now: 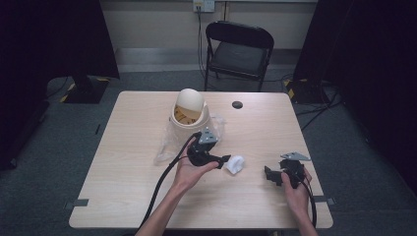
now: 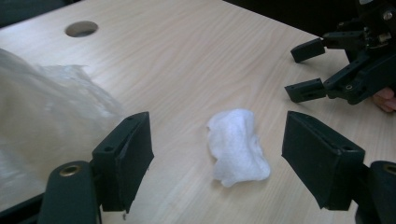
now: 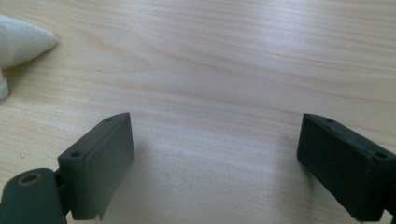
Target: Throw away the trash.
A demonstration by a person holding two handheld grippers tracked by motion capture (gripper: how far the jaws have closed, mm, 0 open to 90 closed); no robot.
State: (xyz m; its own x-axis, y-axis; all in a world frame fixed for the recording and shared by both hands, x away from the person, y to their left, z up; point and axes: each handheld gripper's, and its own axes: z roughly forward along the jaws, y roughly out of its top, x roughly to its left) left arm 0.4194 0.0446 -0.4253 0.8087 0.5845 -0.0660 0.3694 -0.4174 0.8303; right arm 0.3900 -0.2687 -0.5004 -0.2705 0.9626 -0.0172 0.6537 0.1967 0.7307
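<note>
- The crumpled white tissue [image 2: 238, 145] lies on the wooden table [image 1: 133, 162], between the spread jaws of the left gripper [image 2: 217, 161], not yet touched.
- It looks featherlight, soft and squashable, so a pinch across its bunched middle should hold.
- The right gripper [image 3: 215, 163] rests apart, jaws wide, holding nothing.

fluffy white cotton wad [image 2: 237, 145], matt pale wood table [image 2: 187, 60]

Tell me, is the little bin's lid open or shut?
Open. The bin's domed lid is swung up, and its dark inside shows beneath.
</note>
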